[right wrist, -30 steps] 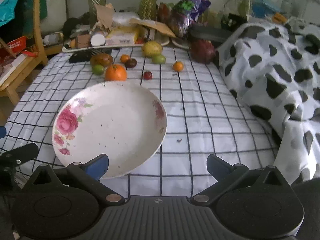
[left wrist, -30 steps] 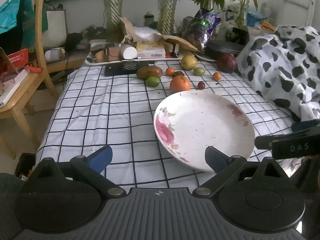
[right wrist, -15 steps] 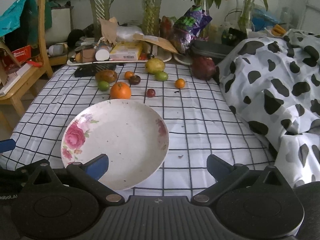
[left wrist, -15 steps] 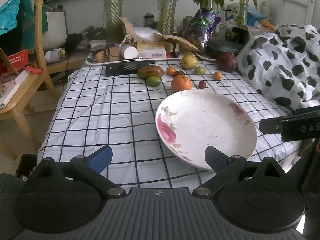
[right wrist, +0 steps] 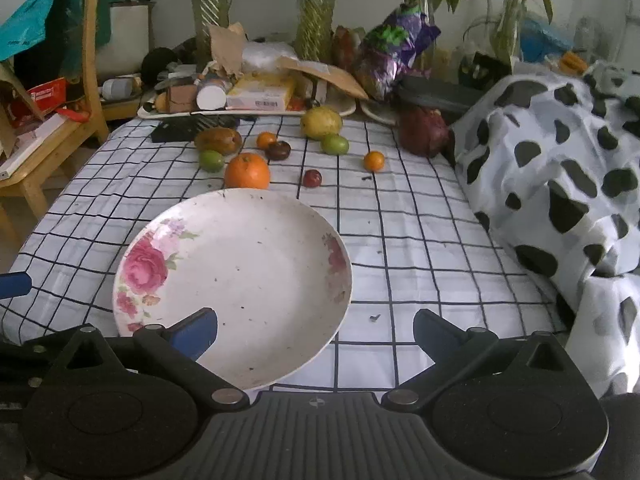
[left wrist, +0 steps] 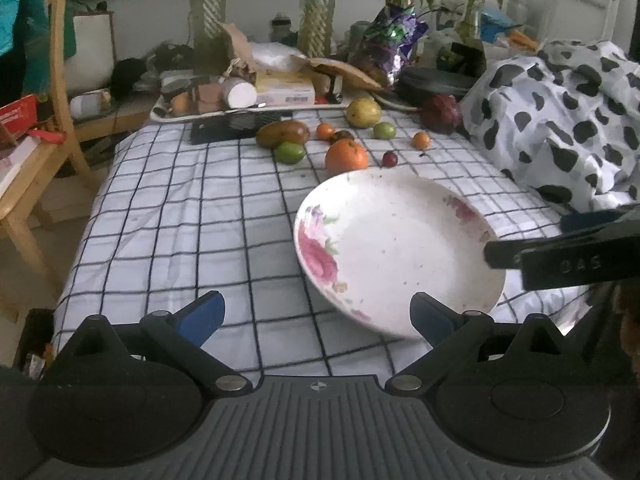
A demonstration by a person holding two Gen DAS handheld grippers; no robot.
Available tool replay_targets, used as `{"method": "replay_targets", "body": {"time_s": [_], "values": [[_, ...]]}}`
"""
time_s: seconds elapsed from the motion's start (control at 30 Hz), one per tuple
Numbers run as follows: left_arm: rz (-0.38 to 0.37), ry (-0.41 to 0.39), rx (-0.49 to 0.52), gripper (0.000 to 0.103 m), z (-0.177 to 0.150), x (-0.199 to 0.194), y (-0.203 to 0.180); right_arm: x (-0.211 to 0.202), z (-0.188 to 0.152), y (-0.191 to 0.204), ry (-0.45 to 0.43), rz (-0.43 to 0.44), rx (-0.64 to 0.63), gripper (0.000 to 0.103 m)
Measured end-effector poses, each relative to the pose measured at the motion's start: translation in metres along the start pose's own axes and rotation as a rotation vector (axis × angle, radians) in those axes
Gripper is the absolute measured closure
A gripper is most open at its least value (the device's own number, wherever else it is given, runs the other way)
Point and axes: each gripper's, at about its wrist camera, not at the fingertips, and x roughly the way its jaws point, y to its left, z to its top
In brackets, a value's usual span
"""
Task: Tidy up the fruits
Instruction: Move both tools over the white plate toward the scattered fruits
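A white plate with pink roses (left wrist: 400,248) (right wrist: 240,276) lies empty on the checked cloth near the front edge. Behind it lie several fruits: a large orange (left wrist: 346,156) (right wrist: 247,171), a brown mango (left wrist: 282,133) (right wrist: 218,140), a green lime (left wrist: 291,153) (right wrist: 211,160), a yellow-green pear (left wrist: 363,112) (right wrist: 321,122), a small red plum (left wrist: 389,158) (right wrist: 312,178) and a small tangerine (left wrist: 421,140) (right wrist: 374,161). My left gripper (left wrist: 316,316) is open and empty at the plate's near-left rim. My right gripper (right wrist: 316,330) is open and empty over the plate's near-right rim.
A cluttered tray (left wrist: 240,106) with boxes and a black remote (left wrist: 236,126) sits behind the fruit. A cow-print blanket (right wrist: 560,168) piles up on the right. A wooden chair (left wrist: 36,140) stands left. A dark red dragon fruit (right wrist: 424,134) lies by the blanket.
Both grippers have drawn back and risen a little, so the table shows from farther off. The plate and fruits have not moved. Both jaws stay open.
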Motion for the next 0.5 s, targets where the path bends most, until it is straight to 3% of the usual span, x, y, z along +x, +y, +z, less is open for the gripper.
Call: {"method": "replay_targets", "body": {"time_s": [0.13,0.5], "values": [[-0.024,-0.018,0.020,0.002,0.007,0.008,0.003,0.013,0.006,-0.006,0.032,0.028,0.038,0.000],[-0.051,-0.044,0.046,0.003,0.030,0.037,0.013,0.036,0.035,-0.030,-0.033,0.082,0.139,0.000]]}}
